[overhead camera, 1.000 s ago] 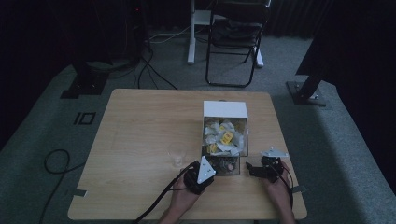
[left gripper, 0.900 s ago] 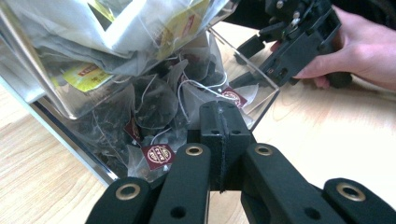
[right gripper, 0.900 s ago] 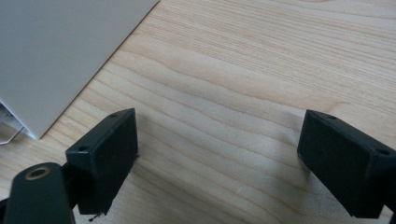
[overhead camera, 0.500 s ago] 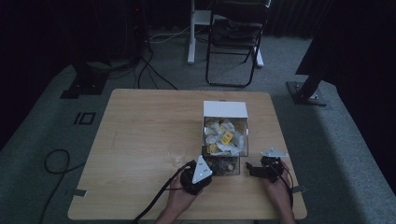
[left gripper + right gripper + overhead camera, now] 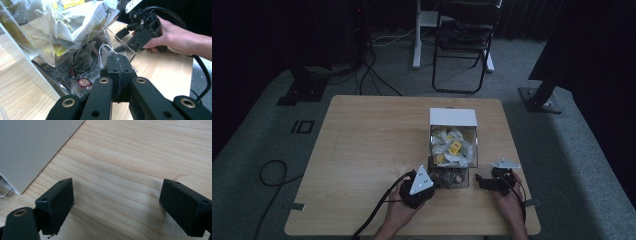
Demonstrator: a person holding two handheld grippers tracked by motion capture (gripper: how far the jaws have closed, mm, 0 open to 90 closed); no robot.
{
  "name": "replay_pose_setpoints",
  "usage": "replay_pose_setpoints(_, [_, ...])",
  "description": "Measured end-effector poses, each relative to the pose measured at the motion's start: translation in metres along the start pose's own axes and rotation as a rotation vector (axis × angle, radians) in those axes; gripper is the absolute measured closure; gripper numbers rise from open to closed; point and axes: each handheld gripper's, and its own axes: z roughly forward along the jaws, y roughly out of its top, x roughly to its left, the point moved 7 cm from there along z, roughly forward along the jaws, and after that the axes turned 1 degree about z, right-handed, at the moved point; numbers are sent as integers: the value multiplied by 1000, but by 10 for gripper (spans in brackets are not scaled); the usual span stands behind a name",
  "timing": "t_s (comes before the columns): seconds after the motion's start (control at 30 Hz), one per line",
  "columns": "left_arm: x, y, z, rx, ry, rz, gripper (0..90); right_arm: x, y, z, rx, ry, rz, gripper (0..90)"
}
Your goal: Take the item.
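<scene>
The left gripper (image 5: 117,65) is sitting with its black jaws pressed together, nothing visibly pinched between them, right at the near open end of the clear plastic box (image 5: 453,150) with a white lid, which is standing on the pale wooden table (image 5: 362,145) right of centre. Dark tea bags with small red tags (image 5: 83,82) are lying in the box's near compartment, and crumpled white and yellow sachets (image 5: 452,145) are piling up farther in. The right gripper (image 5: 117,207) is resting just beside the box, jaws spread wide over bare wood.
</scene>
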Motion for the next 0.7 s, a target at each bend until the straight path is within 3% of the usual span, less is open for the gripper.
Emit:
replay_pose_setpoints(0.5, [-1,4,-15,-12,-25,3,900,0,0,0,0,0,0,119])
replay_pose_setpoints(0.7, [2,1,-21,-6,-17,1,900,0,0,0,0,0,0,120])
